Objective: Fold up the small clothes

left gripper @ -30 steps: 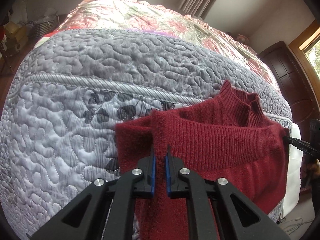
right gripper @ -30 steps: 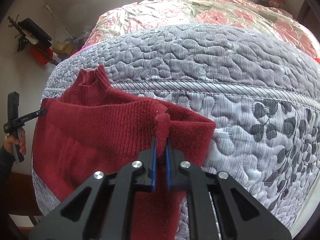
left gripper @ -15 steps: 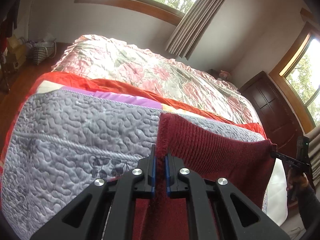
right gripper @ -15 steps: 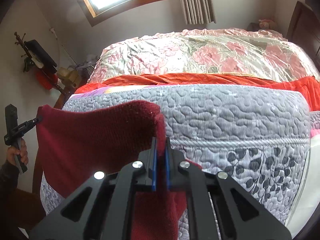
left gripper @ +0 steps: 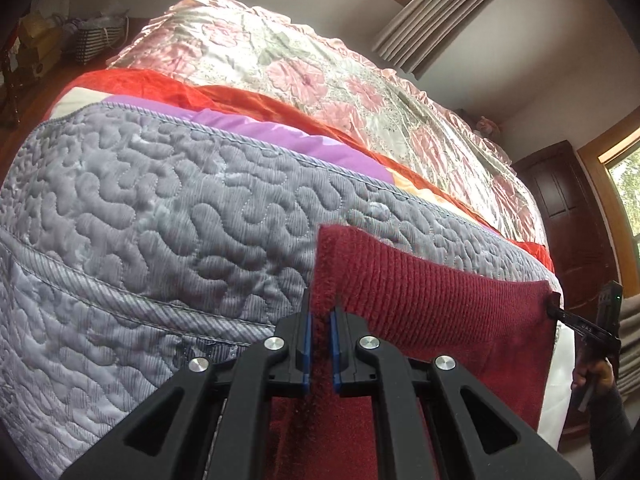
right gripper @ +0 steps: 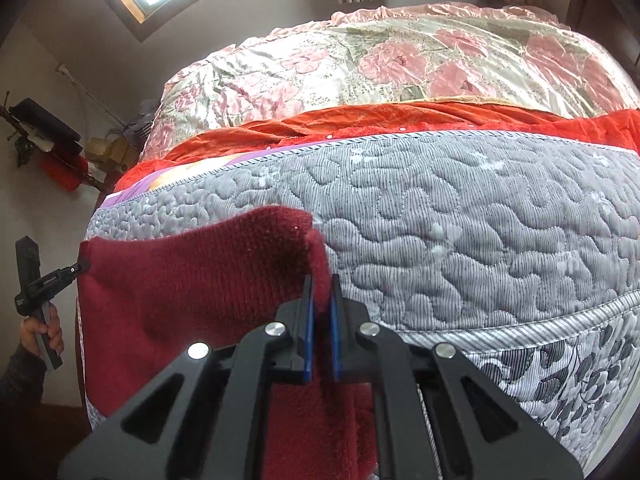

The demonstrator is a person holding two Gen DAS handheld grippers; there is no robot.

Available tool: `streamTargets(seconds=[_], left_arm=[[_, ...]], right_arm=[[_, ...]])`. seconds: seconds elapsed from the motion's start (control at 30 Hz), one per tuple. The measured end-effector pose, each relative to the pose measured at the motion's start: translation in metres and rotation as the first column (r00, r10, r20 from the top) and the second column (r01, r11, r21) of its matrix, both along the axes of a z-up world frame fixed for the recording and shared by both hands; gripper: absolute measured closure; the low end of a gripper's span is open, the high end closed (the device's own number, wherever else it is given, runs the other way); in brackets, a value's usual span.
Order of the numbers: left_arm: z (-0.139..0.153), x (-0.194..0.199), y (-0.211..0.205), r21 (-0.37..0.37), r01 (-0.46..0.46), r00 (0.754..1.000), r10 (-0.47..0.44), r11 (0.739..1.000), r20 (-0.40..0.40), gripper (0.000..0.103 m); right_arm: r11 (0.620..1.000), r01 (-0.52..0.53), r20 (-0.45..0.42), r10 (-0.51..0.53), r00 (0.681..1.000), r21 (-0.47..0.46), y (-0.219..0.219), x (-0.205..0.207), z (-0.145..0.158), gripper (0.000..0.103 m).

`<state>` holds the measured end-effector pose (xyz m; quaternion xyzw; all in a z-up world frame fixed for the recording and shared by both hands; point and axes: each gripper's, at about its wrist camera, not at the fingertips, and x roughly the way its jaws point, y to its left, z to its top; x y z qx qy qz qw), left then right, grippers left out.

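Holding one red sweater (left gripper: 432, 304) taut, two hand-held grippers, left hand-held gripper (left gripper: 319, 312), right hand-held gripper (right gripper: 320, 292)

Right gripper (right gripper: 320, 312) clamped on a corner of the dark red sweater (right gripper: 192, 276), knit bunched up betw. the blue pads (right gripper: 307, 328). Far left of jaws, left gripper (right gripper: 82, 267) pinches the other corner; sweater stretched betw. them w/ grey quilt (right gripper: 460, 240) beyond.
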<state>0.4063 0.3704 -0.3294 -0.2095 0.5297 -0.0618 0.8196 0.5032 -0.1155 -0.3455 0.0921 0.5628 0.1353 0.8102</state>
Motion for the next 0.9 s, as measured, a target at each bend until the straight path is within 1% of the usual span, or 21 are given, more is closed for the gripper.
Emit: streamTargets(seconds=[0.07, 0.1, 0.13, 0.17, 0.2, 0.23, 0.3, 0.33, 0.37, 0.4, 0.47, 0.5, 0.57, 0.63, 0.67, 0.77, 0.83, 0.87, 0.9], left_arm=[[-0.01, 0.005, -0.001, 0.023, 0.013, 0.999, -0.012, 1.0, -0.03, 0.096], [-0.015, 0.007, -0.001, 0.03, 0.013, 0.999, -0.011, 0.999, -0.052, 0.093], [-0.02, 0.009, -0.001, 0.036, 0.006, 0.997, -0.003, 0.999, -0.072, 0.084], [-0.025, 0.009, 0.002, 0.041, -0.009, 0.996, 0.013, 0.999, -0.093, 0.081], [-0.027, 0.007, 0.006, 0.041, -0.034, 0.994, 0.038, 0.999, -0.102, 0.078], [-0.025, 0.001, 0.011, 0.034, -0.063, 0.993, 0.066, 0.997, -0.099, 0.078], [-0.013, -0.02, 0.016, 0.033, -0.099, 0.992, 0.101, 0.995, -0.068, 0.078], [-0.003, -0.035, 0.015, 0.02, -0.1, 0.994, 0.101, 0.995, -0.042, 0.078], [0.005, -0.052, 0.011, -0.004, -0.086, 0.996, 0.086, 0.996, -0.022, 0.078], [0.012, -0.069, 0.005, -0.01, -0.068, 0.998, 0.068, 0.998, -0.015, 0.078], [0.016, -0.107, -0.009, 0.0, -0.038, 0.999, 0.038, 0.999, -0.017, 0.077], [0.013, -0.125, -0.014, 0.003, -0.033, 0.999, 0.033, 0.999, -0.035, 0.075], [0.001, -0.158, -0.021, 0.018, -0.035, 0.995, 0.037, 0.999, -0.092, 0.075], [-0.011, -0.183, -0.023, 0.017, -0.047, 0.99, 0.048, 0.999, -0.13, 0.075], [-0.014, -0.192, -0.023, 0.023, -0.054, 0.989, 0.057, 0.998, -0.136, 0.075], [-0.016, -0.203, -0.023, -0.004, -0.064, 0.988, 0.063, 0.998, -0.142, 0.074], [-0.018, -0.203, -0.026, 0.007, -0.046, 0.988, 0.046, 0.999, -0.15, 0.075], [-0.019, -0.202, -0.027, 0.01, -0.039, 0.987, 0.04, 0.999, -0.156, 0.077], [-0.019, -0.202, -0.027, 0.018, -0.035, 0.986, 0.038, 0.999, -0.162, 0.085]], right_arm=[[1.0, -0.007, -0.013, 0.007, 1.0, -0.013, 0.002, 0.003, -0.007, 0.096], [1.0, -0.007, -0.025, 0.007, 1.0, -0.014, 0.002, 0.003, -0.012, 0.09], [1.0, -0.001, -0.033, 0.0, 0.999, -0.01, 0.002, 0.003, -0.015, 0.085], [1.0, 0.013, -0.038, -0.013, 0.999, -0.003, 0.0, 0.001, -0.017, 0.074], [0.999, 0.036, -0.032, -0.036, 0.999, 0.008, -0.005, -0.004, -0.017, 0.067], [0.998, 0.062, -0.025, -0.062, 0.998, 0.024, -0.012, -0.011, -0.015, 0.067], [0.989, 0.109, -0.019, -0.108, 0.994, 0.095, -0.029, -0.037, -0.008, 0.067], [0.984, 0.129, -0.026, -0.127, 0.992, 0.126, -0.039, -0.055, -0.005, 0.066], [0.979, 0.145, -0.04, -0.141, 0.989, 0.145, -0.046, -0.072, -0.005, 0.061], [0.976, 0.158, -0.055, -0.152, 0.987, 0.148, -0.052, -0.093, -0.007, 0.06], [0.976, 0.172, -0.073, -0.163, 0.984, 0.136, -0.059, -0.136, -0.011, 0.06], [0.974, 0.178, -0.091, -0.166, 0.982, 0.139, -0.062, -0.154, -0.014, 0.06], [0.966, 0.188, -0.138, -0.165, 0.977, 0.178, -0.066, -0.184, -0.02, 0.06], [0.965, 0.193, -0.148, -0.167, 0.975, 0.18, -0.067, -0.203, -0.021, 0.06], [0.96, 0.196, -0.164, -0.165, 0.973, 0.198, -0.068, -0.209, -0.022, 0.06], [0.966, 0.162, -0.191, -0.123, 0.974, 0.202, -0.062, -0.216, -0.027, 0.06], [0.973, 0.125, -0.198, -0.086, 0.976, 0.195, -0.055, -0.215, -0.029, 0.068], [0.977, 0.103, -0.202, -0.064, 0.977, 0.188, -0.051, -0.215, -0.03, 0.081], [0.981, 0.085, -0.201, -0.049, 0.978, 0.175, -0.046, -0.215, -0.029, 0.094]])
